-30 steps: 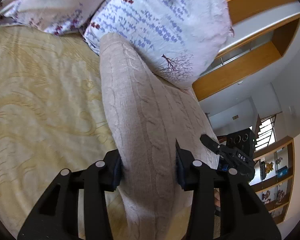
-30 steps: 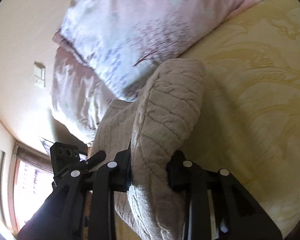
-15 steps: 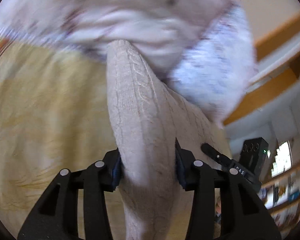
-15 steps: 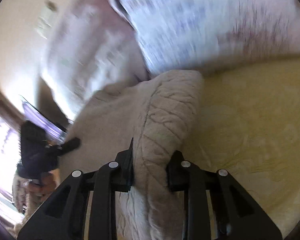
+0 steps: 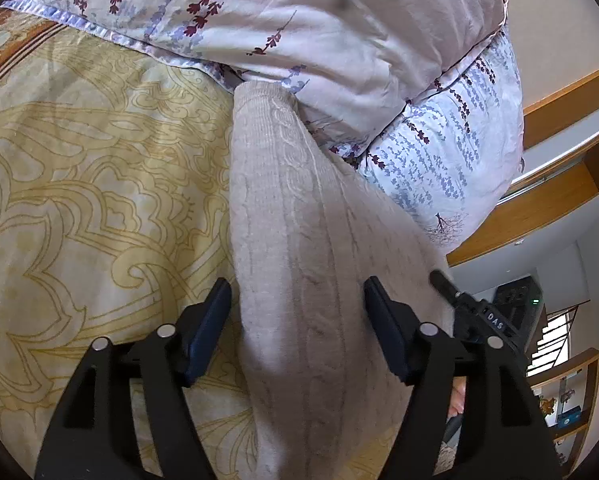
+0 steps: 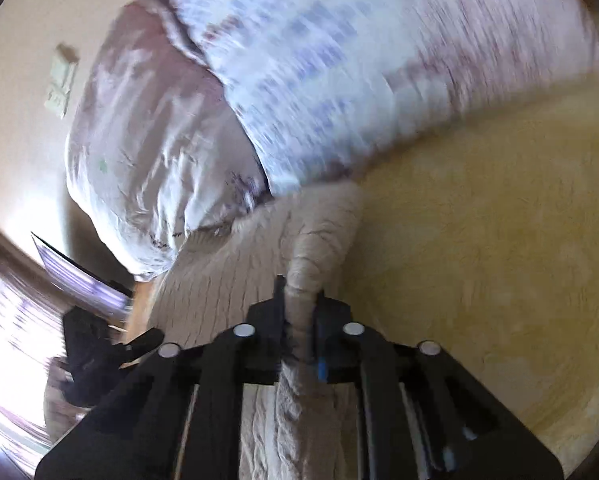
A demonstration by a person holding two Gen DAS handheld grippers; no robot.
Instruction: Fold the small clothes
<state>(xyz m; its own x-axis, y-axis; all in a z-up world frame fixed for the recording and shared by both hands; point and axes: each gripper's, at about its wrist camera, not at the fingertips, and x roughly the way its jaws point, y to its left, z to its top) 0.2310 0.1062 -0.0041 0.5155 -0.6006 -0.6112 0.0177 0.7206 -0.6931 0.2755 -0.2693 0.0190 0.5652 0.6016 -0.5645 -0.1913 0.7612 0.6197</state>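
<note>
- Your left hand-held gripper (image 5: 297, 320) has just been opening; its jaws now stand released on either side of the beige knit garment (image 5: 299, 240), pads clear of the cloth.
- Your right hand-held gripper (image 6: 299, 312) has just been closing and is clenched on a bunched fold of the same garment.
- The garment lies on the yellow patterned bedspread (image 5: 79, 200), its far end touching the floral pillows (image 5: 339, 40).

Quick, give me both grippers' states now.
Left gripper: just opened, pads clear of the beige knit sweater between them.
Right gripper: just closed, pinching the sweater.
</note>
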